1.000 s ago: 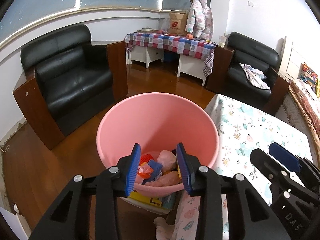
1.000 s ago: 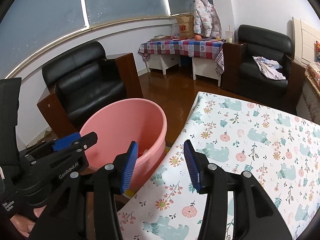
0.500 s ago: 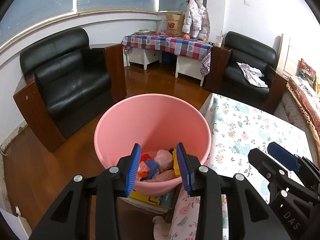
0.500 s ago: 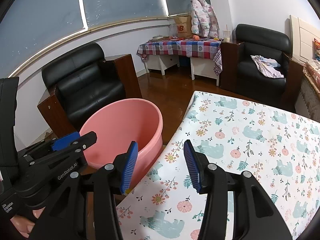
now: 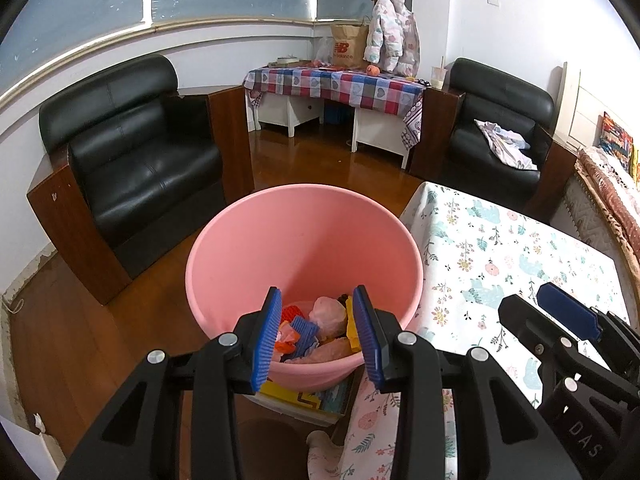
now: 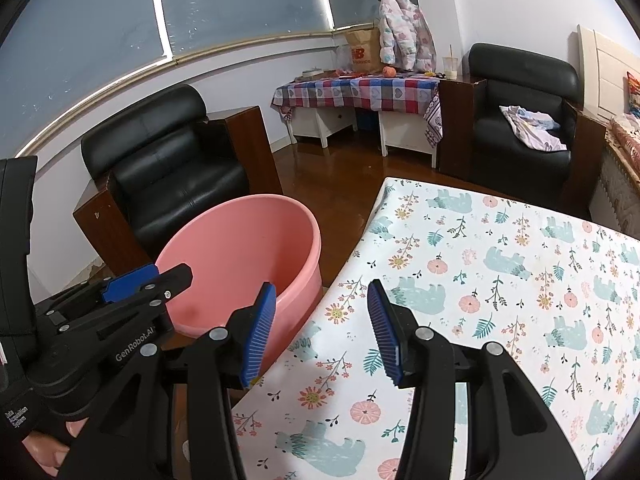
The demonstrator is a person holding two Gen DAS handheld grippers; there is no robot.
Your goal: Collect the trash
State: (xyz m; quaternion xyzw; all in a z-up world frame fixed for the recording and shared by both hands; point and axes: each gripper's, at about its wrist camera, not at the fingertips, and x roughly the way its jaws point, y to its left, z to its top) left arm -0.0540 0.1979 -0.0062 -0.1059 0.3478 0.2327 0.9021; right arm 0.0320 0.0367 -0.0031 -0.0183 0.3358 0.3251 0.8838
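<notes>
We take the pink plastic tub (image 5: 304, 240) as our landmark: it stands on the wooden floor, touching or just beside the near-left corner of the table with the floral tablecloth (image 6: 500, 280). Our left gripper (image 5: 316, 332) hangs above the tub's near rim, pointing down into it, its blue pads apart with nothing between them. Our right gripper (image 6: 322, 328) hovers to the right of the tub, over the table's corner, its blue pads likewise apart and empty. The collected trash (image 5: 316, 332) lies at the bottom of the tub, a jumble of red, blue, yellow and pinkish wrappers and scraps directly beyond the left fingertips. On the stretch of cloth that we can see to the right of the tub, no loose piece of trash shows, though the table's far right runs out of both views, so we cannot rule out something there. We judge that the next move turns on this: anything left to pick would lie to the right of the tub, on the right gripper's side, and that hand is the nearer one to reach it, while the left is already placed over the tub.
</notes>
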